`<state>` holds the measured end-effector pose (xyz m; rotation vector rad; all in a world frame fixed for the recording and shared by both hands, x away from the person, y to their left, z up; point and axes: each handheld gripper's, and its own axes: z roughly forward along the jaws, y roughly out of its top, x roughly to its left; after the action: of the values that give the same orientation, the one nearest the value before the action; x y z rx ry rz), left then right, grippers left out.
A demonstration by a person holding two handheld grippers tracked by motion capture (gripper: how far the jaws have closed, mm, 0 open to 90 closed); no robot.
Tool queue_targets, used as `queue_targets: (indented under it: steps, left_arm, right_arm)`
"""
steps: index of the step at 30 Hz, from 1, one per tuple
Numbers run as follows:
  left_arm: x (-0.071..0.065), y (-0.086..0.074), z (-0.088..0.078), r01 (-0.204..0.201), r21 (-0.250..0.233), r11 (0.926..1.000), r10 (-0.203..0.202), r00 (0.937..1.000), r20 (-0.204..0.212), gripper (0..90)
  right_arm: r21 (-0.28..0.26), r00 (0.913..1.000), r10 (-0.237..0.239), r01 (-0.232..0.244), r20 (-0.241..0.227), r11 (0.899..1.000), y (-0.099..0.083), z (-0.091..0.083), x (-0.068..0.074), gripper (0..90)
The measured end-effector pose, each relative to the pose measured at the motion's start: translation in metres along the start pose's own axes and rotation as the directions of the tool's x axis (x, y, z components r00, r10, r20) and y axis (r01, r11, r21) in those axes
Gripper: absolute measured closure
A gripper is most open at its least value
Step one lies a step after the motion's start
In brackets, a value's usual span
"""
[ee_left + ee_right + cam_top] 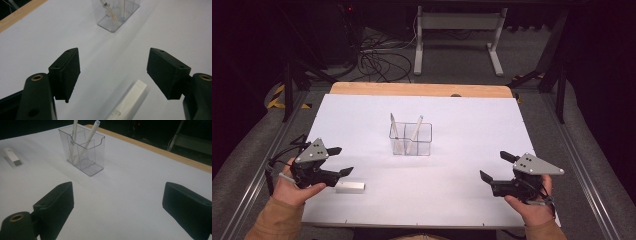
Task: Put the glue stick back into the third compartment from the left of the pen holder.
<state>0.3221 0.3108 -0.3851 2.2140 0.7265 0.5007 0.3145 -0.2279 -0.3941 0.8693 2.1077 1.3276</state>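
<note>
Here your left gripper hangs just beside the white block, jaws spread and empty, so the block lies flat on the table in line with the gap, ready for a pinch. Your right gripper waits well apart, jaws wide, holding nothing. The clear holder stands mid-table with 2 pens leaning inside.

Lab/test rig: dark room w/ floor cables, paper-covered table.

Bright, evenly lit white table amid dark surroundings; soft shadows, mild blur, no glare.
</note>
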Motion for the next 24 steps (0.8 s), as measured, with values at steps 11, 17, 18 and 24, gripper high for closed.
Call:
queue_targets:
  steps: [11,17,18,24]
  left_arm:
    - [0.004,-0.007,0.001,-0.051,0.042,0.9978,0.05,0.9983,0.03,29.7]
    - [0.007,-0.011,0.004,-0.088,0.108,0.9902,0.084,0.9956,0.042,34.3]
    - [0.007,-0.011,0.004,-0.091,0.119,0.9887,0.085,0.995,0.053,34.5]
    - [0.008,-0.013,0.006,-0.131,0.169,0.9768,0.116,0.9884,0.098,36.6]
  right_arm:
    - [0.004,1.0,0.0,0.0,-0.003,1.0,0.0,0.0,0.0,11.0]
    - [0.004,1.0,0.001,-0.001,-0.004,1.0,0.0,0.001,0.001,11.0]
    - [0.004,1.0,0.0,0.0,-0.004,1.0,0.0,0.001,0.001,11.0]
    - [0.006,1.0,-0.002,0.002,-0.005,1.0,0.0,0.001,0.001,11.0]
